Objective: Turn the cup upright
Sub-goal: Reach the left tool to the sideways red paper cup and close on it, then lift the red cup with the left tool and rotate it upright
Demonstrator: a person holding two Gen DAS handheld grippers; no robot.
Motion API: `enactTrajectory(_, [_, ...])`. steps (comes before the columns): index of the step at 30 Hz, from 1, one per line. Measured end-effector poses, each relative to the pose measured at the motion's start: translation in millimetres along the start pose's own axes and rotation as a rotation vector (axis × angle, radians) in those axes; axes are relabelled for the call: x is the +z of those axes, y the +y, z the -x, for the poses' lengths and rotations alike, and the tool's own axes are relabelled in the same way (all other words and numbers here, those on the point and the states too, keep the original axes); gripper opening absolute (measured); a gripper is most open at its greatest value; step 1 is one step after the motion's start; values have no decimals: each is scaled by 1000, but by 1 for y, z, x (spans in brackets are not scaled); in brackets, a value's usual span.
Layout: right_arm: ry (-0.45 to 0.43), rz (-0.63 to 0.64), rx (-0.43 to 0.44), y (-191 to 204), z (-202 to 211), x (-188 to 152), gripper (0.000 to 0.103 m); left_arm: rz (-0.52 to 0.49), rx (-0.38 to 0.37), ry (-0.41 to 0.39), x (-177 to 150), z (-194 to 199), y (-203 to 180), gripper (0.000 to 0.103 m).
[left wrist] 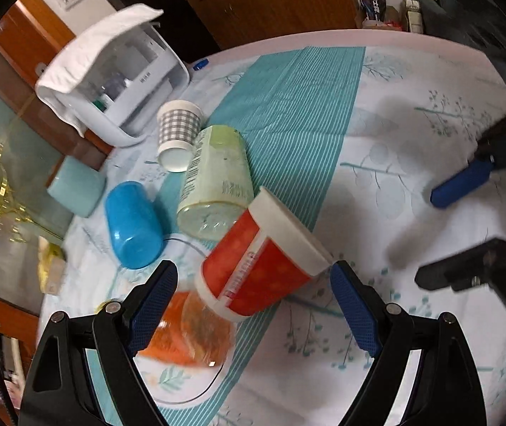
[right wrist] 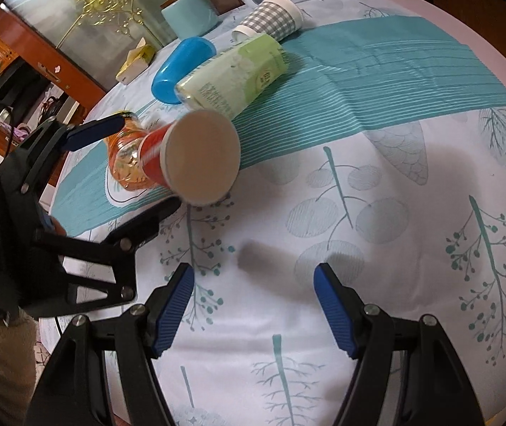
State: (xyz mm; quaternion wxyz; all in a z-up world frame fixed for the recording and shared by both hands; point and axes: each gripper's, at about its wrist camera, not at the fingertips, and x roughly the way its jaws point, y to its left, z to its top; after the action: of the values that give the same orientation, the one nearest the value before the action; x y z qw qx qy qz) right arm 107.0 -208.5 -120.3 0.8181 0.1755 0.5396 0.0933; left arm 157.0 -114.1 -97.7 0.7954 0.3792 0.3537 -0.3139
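Right now my left tongs (left wrist: 253,280) are spread wide around the red cup (left wrist: 260,266), which lies tilted on the table (left wrist: 395,81) beside the green cup (left wrist: 217,174). My right tongs (right wrist: 253,305) hover spread, pinching nothing.

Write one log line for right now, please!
red cup: tilted, between open left gripper | right gripper: open, empty

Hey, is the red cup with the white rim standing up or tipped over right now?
Tipped. The red cup is tilted, its white-rimmed mouth toward the right wrist camera, its base by the orange cup. It sits between the open left gripper fingers, ungripped.
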Motion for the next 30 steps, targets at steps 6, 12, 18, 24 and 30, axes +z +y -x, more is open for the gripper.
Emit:
enactTrajectory(6, [-3, -23, 19, -12, -2, 3, 71, 6, -37, 49, 14, -23, 11, 86])
enactTrajectory(12, [-6, -24, 36, -17, -1, 4, 71, -49, -65, 89, 24, -34, 14, 86])
enactTrajectory(18, [-6, -32, 48, -15, 0, 4, 70, -138, -135, 155, 24, -41, 10, 86])
enactTrajectory(24, [-11, -34, 52, -16, -1, 7, 70, -148, -134, 184, 24, -48, 9, 71])
enactTrajectory(30, [-8, -40, 54, -17, 0, 7, 70, -50, -133, 212, 30, -49, 17, 68])
